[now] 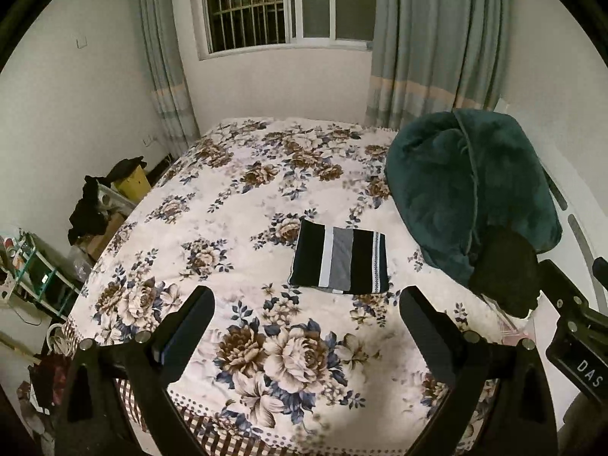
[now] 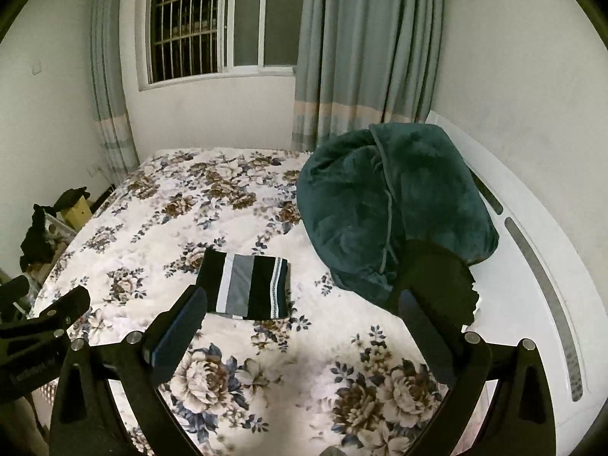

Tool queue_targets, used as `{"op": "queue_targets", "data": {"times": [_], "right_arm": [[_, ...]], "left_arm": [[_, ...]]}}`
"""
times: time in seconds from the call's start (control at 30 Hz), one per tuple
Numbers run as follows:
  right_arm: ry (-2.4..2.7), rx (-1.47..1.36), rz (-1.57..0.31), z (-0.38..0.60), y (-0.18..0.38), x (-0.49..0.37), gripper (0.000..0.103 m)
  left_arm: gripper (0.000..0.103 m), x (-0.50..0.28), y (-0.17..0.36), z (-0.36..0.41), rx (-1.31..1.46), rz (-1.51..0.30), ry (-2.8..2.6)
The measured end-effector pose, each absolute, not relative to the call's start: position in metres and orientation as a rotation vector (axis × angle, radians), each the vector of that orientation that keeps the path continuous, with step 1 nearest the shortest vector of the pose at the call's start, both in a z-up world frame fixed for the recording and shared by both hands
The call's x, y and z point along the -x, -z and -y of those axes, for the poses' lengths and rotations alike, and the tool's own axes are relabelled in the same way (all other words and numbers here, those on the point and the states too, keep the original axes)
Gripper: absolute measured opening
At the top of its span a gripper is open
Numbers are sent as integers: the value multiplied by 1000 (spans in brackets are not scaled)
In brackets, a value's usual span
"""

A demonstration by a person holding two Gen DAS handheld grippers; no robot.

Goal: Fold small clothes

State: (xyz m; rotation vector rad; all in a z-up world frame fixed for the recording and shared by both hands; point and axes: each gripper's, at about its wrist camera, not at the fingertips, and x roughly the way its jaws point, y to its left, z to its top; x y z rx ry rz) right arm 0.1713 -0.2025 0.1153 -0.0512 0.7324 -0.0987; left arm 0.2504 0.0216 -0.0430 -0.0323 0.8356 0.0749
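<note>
Two grippers hover over a bed [image 1: 212, 205], bare floral cover all around them.
Left gripper [image 1: 307, 315] and right gripper [image 2: 300, 315] gape empty; folded striped garment [image 1: 340, 262] lies at twelve o'clock.

Left tool [image 1: 307, 304] and right tool [image 2: 304, 304] agape, empty

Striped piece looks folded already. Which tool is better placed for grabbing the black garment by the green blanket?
Right tool, probably: the black garment sits by its right finger. Both are open and empty.
</note>
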Motion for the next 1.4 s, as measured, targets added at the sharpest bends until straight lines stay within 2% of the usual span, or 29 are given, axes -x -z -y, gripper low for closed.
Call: {"op": "queue_targets", "data": {"times": [0.73,1.4], "right_arm": [[90,45,-720,216,-150,-135,103],[65,42,-713,211,-149,-129,103]], "left_arm": [[100,-211,22,-13,25,-808,-87],[100,-202,13,-17,29,-791,-115]]}}
